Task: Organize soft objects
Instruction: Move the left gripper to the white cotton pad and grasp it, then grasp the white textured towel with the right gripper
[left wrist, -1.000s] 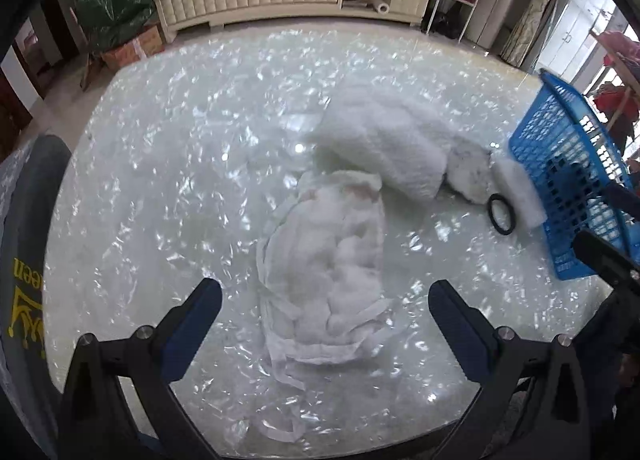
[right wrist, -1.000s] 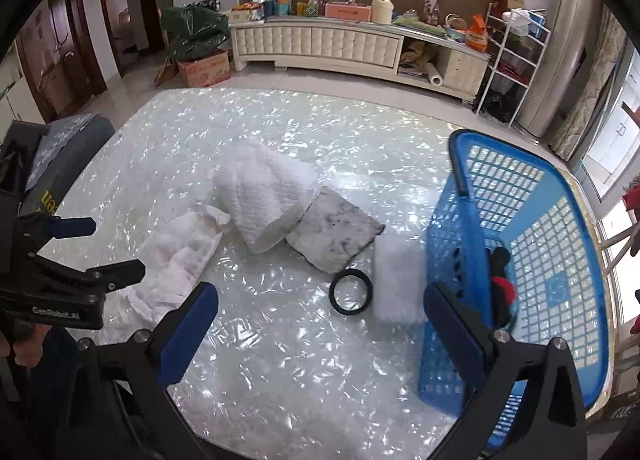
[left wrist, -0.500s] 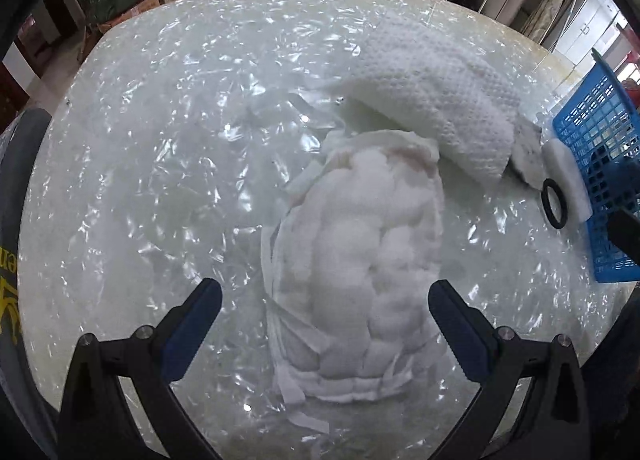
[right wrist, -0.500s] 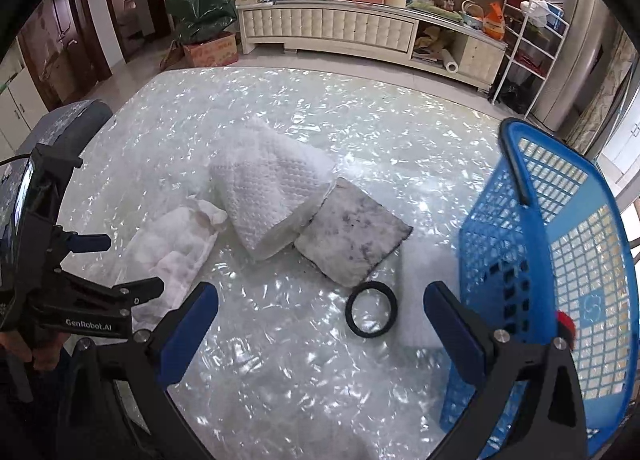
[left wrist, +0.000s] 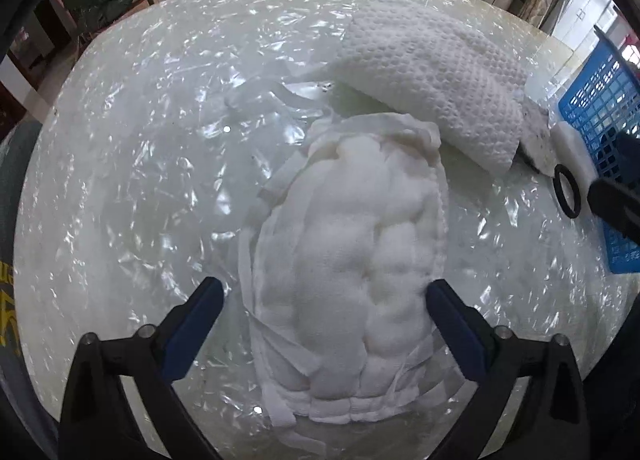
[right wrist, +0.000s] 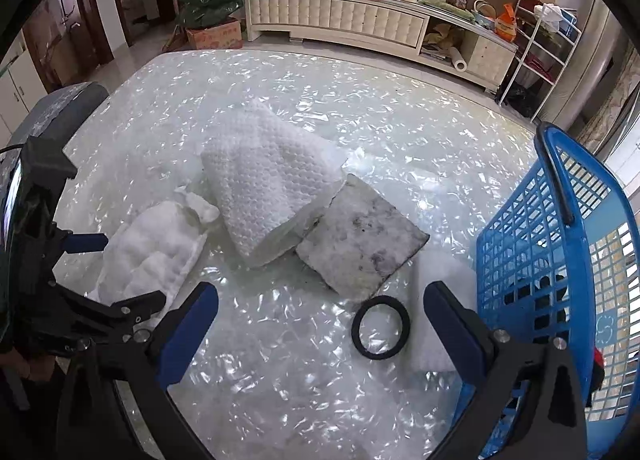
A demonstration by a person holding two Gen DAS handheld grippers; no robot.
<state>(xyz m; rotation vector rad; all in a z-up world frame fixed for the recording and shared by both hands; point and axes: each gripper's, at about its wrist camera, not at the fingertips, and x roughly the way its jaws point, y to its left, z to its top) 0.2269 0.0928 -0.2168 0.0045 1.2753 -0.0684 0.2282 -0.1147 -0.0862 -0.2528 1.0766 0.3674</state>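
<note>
A white quilted pad (left wrist: pixel 344 280) lies flat on a glossy pearl-white table (left wrist: pixel 132 179). This pad is the landmark. The left gripper (left wrist: pixel 324 296) points steeply down at it, its two blue-tipped fingers (left wrist: pixel 200 308) straddling the pad's near half, one on each side. The jaws are closing, with the pad between them, but the tips do not yet press it. The pad's long axis runs away from the gripper, so the fingers cross its short width.

Just beyond the pad's far end lies a waffle towel (right wrist: pixel 268 179), then a grey square cloth (right wrist: pixel 360 240), a black ring (right wrist: pixel 380 328) and a blue basket (right wrist: pixel 560 260), farthest from the pad. The right gripper (right wrist: pixel 320 312) hovers near the ring, spread wide and holding nothing, well apart from the pad. The left hand is clearly nearer.
</note>
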